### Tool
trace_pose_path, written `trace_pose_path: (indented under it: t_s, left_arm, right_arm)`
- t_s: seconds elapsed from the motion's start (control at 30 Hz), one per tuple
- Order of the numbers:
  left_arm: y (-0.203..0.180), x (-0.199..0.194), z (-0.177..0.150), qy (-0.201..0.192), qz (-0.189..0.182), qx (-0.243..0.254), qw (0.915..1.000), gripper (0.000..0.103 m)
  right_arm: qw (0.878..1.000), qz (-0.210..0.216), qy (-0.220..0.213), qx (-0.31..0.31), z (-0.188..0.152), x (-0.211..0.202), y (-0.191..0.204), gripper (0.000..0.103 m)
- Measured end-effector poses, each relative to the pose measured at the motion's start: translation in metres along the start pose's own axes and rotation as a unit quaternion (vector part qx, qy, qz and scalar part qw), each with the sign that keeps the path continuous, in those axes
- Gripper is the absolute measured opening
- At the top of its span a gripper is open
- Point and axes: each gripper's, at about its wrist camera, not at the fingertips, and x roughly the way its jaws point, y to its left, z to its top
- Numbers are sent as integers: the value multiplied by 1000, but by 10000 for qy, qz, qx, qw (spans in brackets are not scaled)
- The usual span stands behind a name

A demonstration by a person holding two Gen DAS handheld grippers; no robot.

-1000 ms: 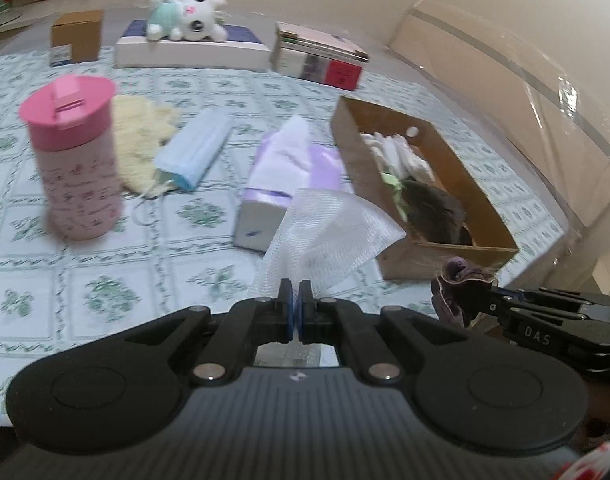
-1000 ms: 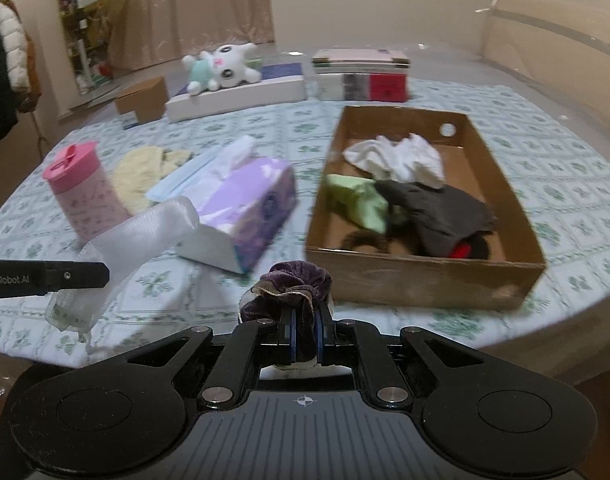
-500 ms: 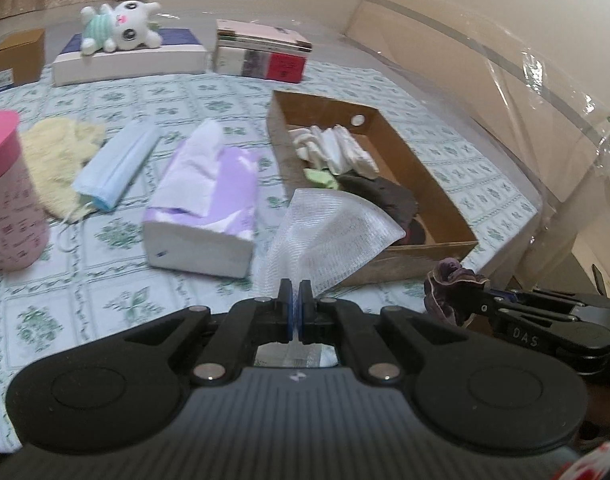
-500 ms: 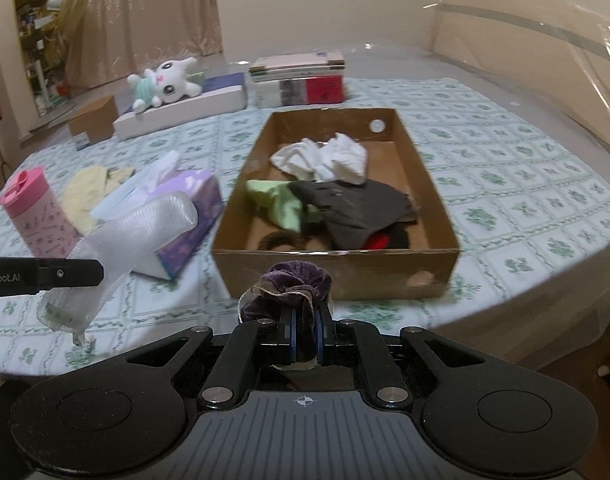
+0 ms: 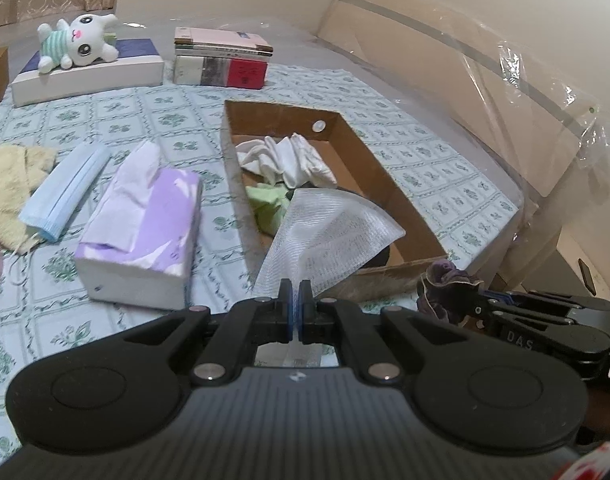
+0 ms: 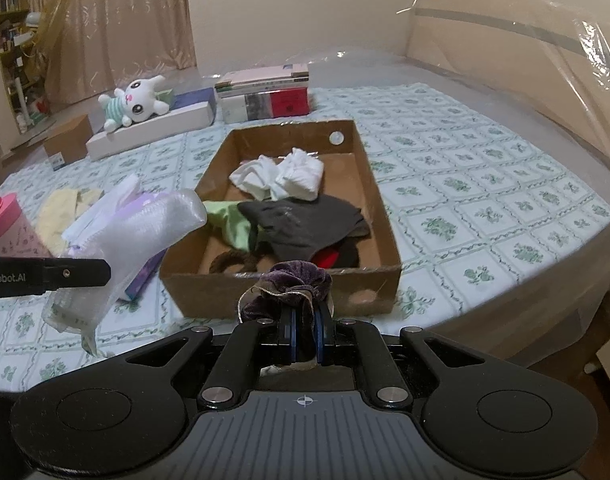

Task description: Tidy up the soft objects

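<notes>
My left gripper is shut on a white mesh cloth that stands up in front of the cardboard box. In the right wrist view the same mesh cloth hangs from the left gripper at the left. My right gripper is shut on a purple velvet scrunchie, held just before the near wall of the box. The scrunchie also shows at the right of the left wrist view. Inside the box lie white cloths, a green cloth and a dark grey cloth.
On the patterned bedspread lie a purple tissue pack, a blue face mask and a yellow cloth. A pink cup stands at the left. A plush bunny lies on a flat box, next to stacked books.
Both grippers have moved to the right along the bed toward the box, each with its item held. The pink cup has slid almost out of the left wrist view.
</notes>
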Motion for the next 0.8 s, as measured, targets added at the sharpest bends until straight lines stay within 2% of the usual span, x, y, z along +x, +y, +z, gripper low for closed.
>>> trace_pose_path:
  t_s: [0.47, 0.8]
  left_arm:
    - [-14, 30, 36, -163, -89, 98, 9998, 1]
    - [-15, 66, 71, -241, -113, -35, 9996, 1]
  right_arm:
    - [9997, -15, -227, -7, 33, 15, -13, 9]
    - [9995, -74, -299, -48, 66, 48, -24, 9]
